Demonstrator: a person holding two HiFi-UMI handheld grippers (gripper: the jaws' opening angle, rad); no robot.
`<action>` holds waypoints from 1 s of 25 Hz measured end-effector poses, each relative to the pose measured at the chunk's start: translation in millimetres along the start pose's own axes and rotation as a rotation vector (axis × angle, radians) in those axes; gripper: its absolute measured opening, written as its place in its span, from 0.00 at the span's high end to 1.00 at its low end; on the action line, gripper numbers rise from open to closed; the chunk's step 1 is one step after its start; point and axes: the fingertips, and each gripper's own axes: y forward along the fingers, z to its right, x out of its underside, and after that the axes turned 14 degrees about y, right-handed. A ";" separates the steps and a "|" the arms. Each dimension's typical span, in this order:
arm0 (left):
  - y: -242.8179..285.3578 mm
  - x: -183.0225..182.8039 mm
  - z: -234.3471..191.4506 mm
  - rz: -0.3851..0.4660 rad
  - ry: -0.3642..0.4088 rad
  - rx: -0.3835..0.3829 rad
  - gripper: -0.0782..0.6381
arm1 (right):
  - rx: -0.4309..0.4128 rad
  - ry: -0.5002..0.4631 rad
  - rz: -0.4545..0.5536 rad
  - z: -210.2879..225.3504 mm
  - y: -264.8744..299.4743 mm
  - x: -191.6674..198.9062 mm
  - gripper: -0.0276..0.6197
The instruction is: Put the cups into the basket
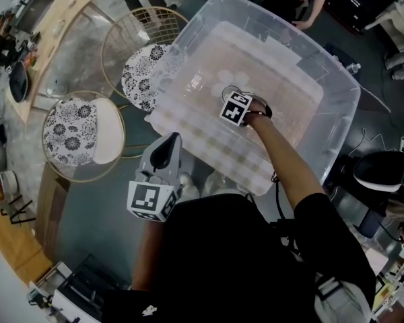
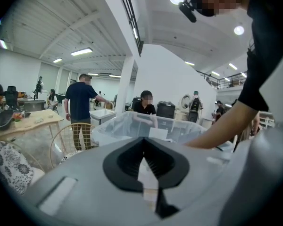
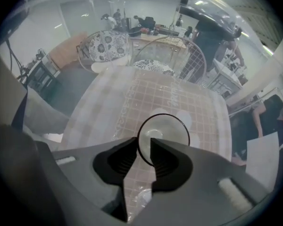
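The right tool [image 3: 142, 147] points steeply down inside the basket [image 1: 340, 110], a clear plastic tub that fills the far middle of the scene. A clear cup [image 3: 162, 135] stands upright on the checked floor of the basket, mouth up. Its near rim runs through the gap between the tool's jaws. The jaws stand apart, one pad inside the cup and one outside, and neither seems to press the thin wall. This cup looks delivered, so the step in hand is letting go.

To do it well, the jaws should open a little wider and the tool should rise straight up along the cup's wall. Any sideways drift would hook the rim with the inner pad and tip or drag such a light cup. A pale round shape lies just beyond the cup; whether it is another cup cannot be told, but it is worth avoiding.

The left tool [image 2: 142, 142] waits near the person's body, outside the basket's near edge, jaws together and holding nothing.
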 end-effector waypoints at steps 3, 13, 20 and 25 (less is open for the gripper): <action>-1.1 -0.1 -0.2 0.006 0.002 0.012 0.89 | -0.010 0.047 0.024 1.8 -11.8 -2.2 0.81; 2.3 -13.1 8.7 0.047 0.011 0.087 0.89 | 0.032 0.195 0.217 14.1 -83.5 -19.6 0.85; -3.1 -20.3 11.1 0.082 0.032 0.137 0.89 | 0.101 0.263 0.387 7.5 -147.7 -39.2 0.90; -8.0 -26.3 11.7 0.103 0.049 0.173 0.89 | 0.113 0.381 0.560 -0.2 -197.4 -52.7 0.94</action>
